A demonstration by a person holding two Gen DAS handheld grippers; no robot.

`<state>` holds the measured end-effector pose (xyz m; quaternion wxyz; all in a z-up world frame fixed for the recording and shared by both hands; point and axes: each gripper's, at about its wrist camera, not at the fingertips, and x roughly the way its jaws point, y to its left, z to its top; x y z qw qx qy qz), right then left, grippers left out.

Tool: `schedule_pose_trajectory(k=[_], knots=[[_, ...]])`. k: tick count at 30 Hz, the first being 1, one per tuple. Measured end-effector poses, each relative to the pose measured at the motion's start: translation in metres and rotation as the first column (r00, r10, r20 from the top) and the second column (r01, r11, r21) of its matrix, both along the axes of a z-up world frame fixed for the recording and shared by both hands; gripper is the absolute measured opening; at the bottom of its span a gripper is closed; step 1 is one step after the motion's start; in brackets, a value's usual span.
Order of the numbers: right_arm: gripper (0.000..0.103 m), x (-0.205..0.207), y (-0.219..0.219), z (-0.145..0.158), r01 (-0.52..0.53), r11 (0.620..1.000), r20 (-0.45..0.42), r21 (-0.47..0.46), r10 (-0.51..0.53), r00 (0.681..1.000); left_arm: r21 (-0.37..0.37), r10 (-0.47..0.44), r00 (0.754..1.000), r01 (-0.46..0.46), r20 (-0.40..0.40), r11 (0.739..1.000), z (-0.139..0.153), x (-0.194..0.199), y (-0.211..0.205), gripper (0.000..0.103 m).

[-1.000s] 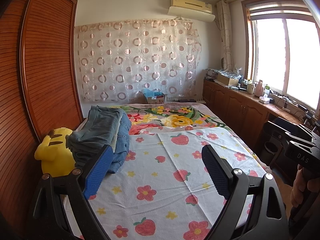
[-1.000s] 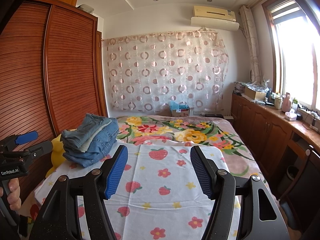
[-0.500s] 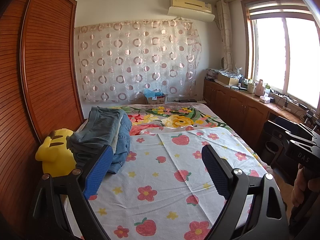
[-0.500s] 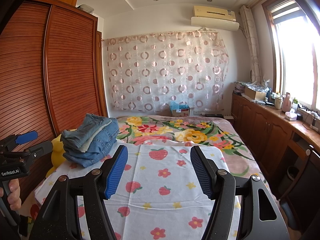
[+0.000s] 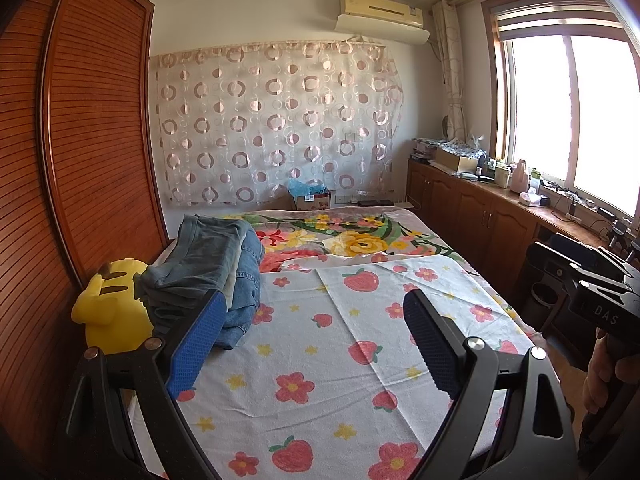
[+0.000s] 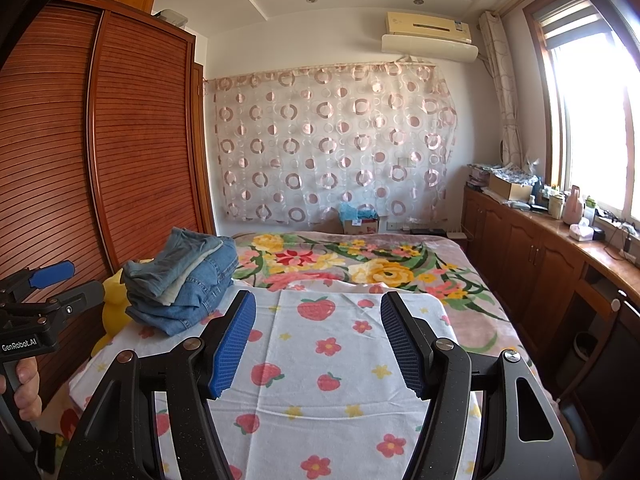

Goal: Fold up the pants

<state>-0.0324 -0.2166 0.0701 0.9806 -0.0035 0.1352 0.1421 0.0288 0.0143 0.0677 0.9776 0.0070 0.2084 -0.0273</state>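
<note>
A stack of folded blue jeans (image 5: 212, 268) (image 6: 184, 280) lies at the left side of the bed, on a white sheet (image 5: 320, 360) (image 6: 328, 360) printed with strawberries and flowers. My left gripper (image 5: 316, 312) hovers above the sheet with its blue pads wide apart and nothing between them; its left pad overlaps the stack in the picture. My right gripper (image 6: 318, 312) is open above the sheet, to the right of the stack, and holds nothing. Each gripper shows at the edge of the other's view, held by a hand (image 6: 24, 392) (image 5: 608, 376).
A yellow plush toy (image 5: 114, 312) sits between the stack and the brown slatted wardrobe (image 5: 80, 160). A floral blanket (image 6: 360, 260) covers the far bed. Wooden cabinets (image 6: 532, 264) with clutter run under the window on the right. A cardboard box (image 5: 312, 200) stands by the curtain.
</note>
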Motion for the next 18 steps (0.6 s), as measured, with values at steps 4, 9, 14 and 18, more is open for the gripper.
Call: schedule_pose_trajectory(k=[4, 9, 14, 18], knots=[[0.067, -0.0002, 0.0003, -0.0002, -0.002, 1.000, -0.001, 0.002, 0.002, 1.000, 0.000, 0.000, 1.000, 0.000, 0.000, 1.000, 0.0000, -0.0002, 0.0004, 0.091], [0.067, 0.0001, 0.0023, -0.0004, -0.001, 1.000, -0.004, 0.000, 0.001, 1.000, -0.001, 0.000, 1.000, 0.000, 0.000, 1.000, 0.0003, 0.0006, -0.0007, 0.091], [0.067, 0.0004, 0.0033, -0.0001, -0.002, 1.000, -0.004, 0.001, 0.002, 1.000, -0.001, 0.000, 1.000, 0.000, 0.000, 1.000, -0.0002, -0.0003, 0.0002, 0.091], [0.067, 0.0002, 0.0031, -0.0012, -0.002, 1.000, -0.005, 0.001, 0.002, 1.000, -0.001, 0.000, 1.000, 0.000, 0.000, 1.000, 0.0001, 0.0005, -0.0008, 0.091]])
